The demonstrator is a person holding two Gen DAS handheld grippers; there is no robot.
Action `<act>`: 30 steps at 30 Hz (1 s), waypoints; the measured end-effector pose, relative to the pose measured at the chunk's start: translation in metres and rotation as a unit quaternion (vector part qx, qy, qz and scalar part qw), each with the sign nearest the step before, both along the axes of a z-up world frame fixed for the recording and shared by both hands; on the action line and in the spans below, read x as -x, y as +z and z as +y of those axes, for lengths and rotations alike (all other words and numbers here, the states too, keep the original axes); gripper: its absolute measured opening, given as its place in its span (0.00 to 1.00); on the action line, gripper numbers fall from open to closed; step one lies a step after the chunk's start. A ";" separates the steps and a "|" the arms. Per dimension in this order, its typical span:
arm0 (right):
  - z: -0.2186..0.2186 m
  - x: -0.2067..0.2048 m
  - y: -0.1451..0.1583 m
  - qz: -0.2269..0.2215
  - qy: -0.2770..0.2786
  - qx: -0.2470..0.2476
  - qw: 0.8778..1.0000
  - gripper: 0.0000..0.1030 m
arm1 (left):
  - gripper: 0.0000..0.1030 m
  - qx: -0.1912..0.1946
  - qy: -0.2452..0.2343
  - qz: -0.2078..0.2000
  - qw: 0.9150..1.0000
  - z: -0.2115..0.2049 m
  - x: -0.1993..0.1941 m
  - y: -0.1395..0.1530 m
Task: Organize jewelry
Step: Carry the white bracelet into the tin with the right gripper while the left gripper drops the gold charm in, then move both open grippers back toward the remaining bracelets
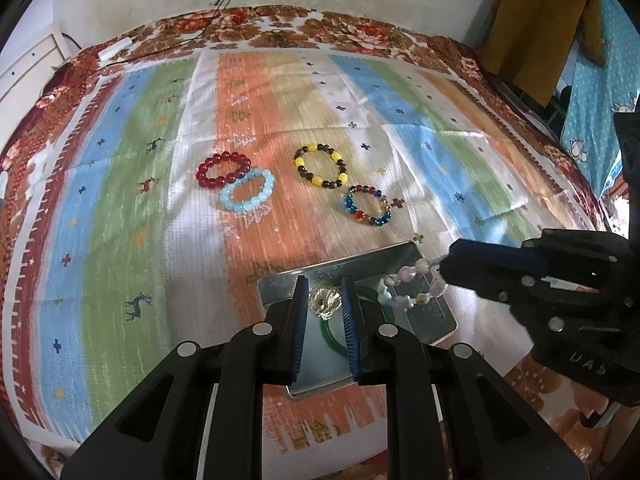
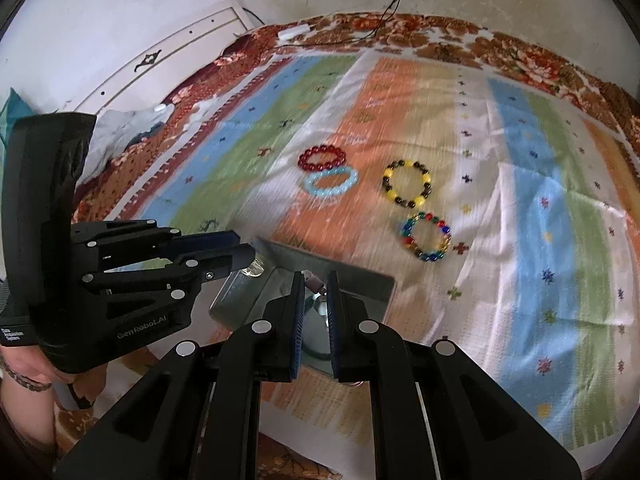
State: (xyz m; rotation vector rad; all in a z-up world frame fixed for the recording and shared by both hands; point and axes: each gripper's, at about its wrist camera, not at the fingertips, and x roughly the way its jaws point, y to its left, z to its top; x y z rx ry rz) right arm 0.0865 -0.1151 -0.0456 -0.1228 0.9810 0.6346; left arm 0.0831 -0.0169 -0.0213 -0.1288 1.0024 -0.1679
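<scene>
Metal tray (image 1: 434, 312) under both grippers. Left gripper (image 1: 325, 294) pinching clear bracelet (image 1: 325, 301); right gripper (image 1: 450, 260) pinching pastel bracelet (image 1: 412, 286). Four bracelets beyond on striped cloth (image 1: 120, 184): red (image 1: 223, 169), pale blue (image 1: 248, 191), yellow-brown (image 1: 321, 166), multicolour (image 1: 367, 205).

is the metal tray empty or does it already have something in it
Not empty. The metal tray already holds a green bangle; the left claw grips a clear yellowish bracelet above it.

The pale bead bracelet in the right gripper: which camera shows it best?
The left wrist view: the pale bead bracelet hangs whole from the right gripper above the metal tray. In the right wrist view only a small piece shows between the fingers.
</scene>
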 end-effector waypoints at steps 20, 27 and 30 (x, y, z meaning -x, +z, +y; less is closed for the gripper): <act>-0.028 -0.038 -0.011 -0.009 -0.089 0.034 0.995 0.47 | 0.46 -0.030 0.095 0.007 0.995 0.044 -0.023 -0.006; -0.032 -0.058 -0.017 -0.011 -0.114 0.047 0.992 0.50 | 0.56 -0.047 0.102 0.003 0.994 0.047 -0.039 -0.007; -0.033 -0.069 -0.024 -0.006 -0.126 0.053 0.991 0.50 | 0.58 -0.057 0.102 0.003 0.993 0.046 -0.048 -0.009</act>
